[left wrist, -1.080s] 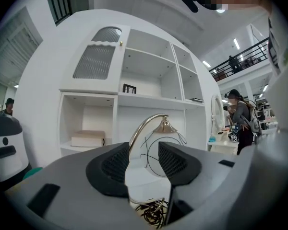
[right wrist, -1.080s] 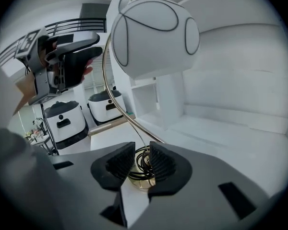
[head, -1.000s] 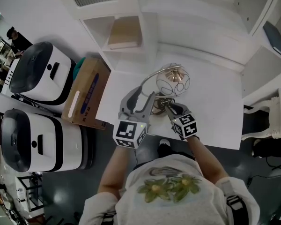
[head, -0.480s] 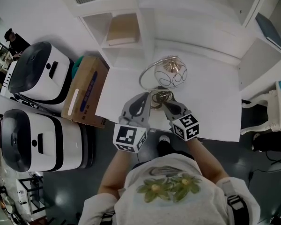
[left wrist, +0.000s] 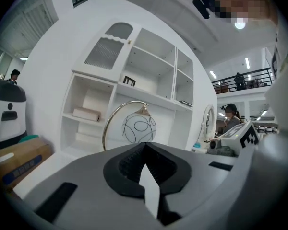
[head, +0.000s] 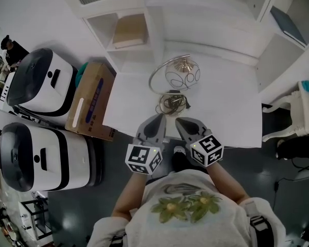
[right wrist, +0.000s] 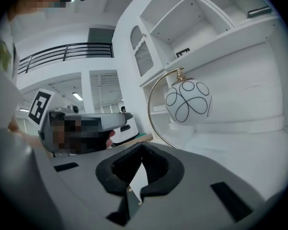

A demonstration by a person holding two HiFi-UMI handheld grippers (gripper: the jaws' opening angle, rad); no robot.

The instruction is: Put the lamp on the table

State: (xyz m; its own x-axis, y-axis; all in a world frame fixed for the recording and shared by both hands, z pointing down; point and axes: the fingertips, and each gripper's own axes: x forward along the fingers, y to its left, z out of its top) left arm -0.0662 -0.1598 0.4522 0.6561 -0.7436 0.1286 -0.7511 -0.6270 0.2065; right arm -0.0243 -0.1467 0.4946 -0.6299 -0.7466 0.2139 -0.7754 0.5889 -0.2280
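Lamp (head: 182, 77): upright on table (head: 232, 112), long axis vertical, globe hanging. Left gripper (head: 158, 120), right gripper (head: 180, 123): jaws closed, empty.

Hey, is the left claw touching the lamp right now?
Apart. The head view shows the shut left claw stopping short of the lamp, with a strip of bare table between them.

Mock room set inside a big lab hall
White shelving (head: 155, 30) at 12 o'clock, boxy white machines (head: 41, 78) at 9, mezzanine railing (left wrist: 242, 75) behind.
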